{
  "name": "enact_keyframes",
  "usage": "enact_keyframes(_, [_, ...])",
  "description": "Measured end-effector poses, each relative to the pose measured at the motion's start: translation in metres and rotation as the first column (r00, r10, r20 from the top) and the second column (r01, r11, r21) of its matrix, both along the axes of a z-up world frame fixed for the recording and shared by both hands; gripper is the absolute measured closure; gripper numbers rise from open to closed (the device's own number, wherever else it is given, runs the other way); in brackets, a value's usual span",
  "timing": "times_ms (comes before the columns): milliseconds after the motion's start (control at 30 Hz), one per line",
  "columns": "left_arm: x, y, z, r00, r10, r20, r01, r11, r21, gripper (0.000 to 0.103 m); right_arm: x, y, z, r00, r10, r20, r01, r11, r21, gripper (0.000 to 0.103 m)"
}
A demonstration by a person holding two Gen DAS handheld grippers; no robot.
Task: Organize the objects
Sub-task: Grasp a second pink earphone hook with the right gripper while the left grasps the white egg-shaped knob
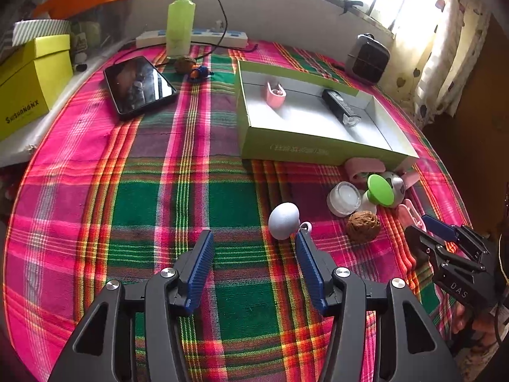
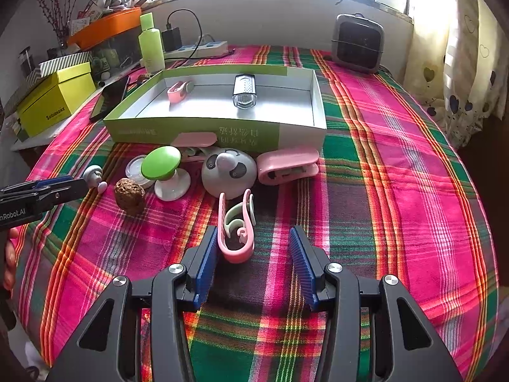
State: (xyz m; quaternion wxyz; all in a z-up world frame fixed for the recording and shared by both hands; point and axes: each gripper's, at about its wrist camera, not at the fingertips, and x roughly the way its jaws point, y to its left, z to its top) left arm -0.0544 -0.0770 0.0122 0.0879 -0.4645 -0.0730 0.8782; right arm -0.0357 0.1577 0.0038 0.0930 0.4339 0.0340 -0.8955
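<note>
My left gripper [image 1: 253, 235] is open over the plaid cloth, nothing between its pads. A grey egg-shaped trinket [image 1: 284, 220] with a small pink ring lies just past its right fingertip. My right gripper [image 2: 253, 229] is open around a long pink clip [image 2: 237, 232], which lies against the left finger, clear of the right pad. The green box tray [image 2: 191, 130] holds a small pink clip [image 2: 178, 90] and a black light [image 2: 243, 94]. In front of it lie a panda ball [image 2: 229, 172], a green-topped knob [image 2: 160, 162], a white jar [image 2: 135, 168], a walnut [image 2: 128, 195] and a big pink clip [image 2: 288, 165].
A phone [image 1: 140, 87], a green bottle [image 1: 180, 19], a power strip [image 1: 191, 36], a second walnut [image 1: 185, 63] and a blue toy [image 1: 198, 73] sit at the back left. A yellow box [image 1: 28, 89] stands off the cloth. A grey heater-like unit [image 2: 356, 43] stands back right.
</note>
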Motion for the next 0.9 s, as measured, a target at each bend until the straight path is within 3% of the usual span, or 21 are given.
enact_keyframes(367, [-0.013,0.010,-0.001,1.000,0.004,-0.016,-0.004,0.999,0.039,0.051,-0.004,-0.002,0.000,1.000,0.014,-0.003,-0.014,1.000,-0.004,0.056])
enact_keyframes(600, [-0.014,0.017,-0.002,0.999,0.026,-0.036,-0.026,1.000,-0.003,0.053,-0.005,-0.001,0.000,1.000,0.012,-0.003,-0.012,1.000,-0.017,0.056])
enact_keyframes(667, [-0.015,0.017,-0.002,0.999,0.035,-0.035,-0.036,0.999,-0.010,0.065,-0.005,-0.002,0.000,1.000,0.012,-0.004,-0.012,1.000,-0.018,0.056])
enact_keyframes(900, [-0.014,0.023,-0.002,0.999,0.025,-0.042,-0.025,1.000,-0.013,0.077,-0.005,-0.003,0.000,1.000,0.019,-0.005,-0.019,0.999,-0.029,0.057])
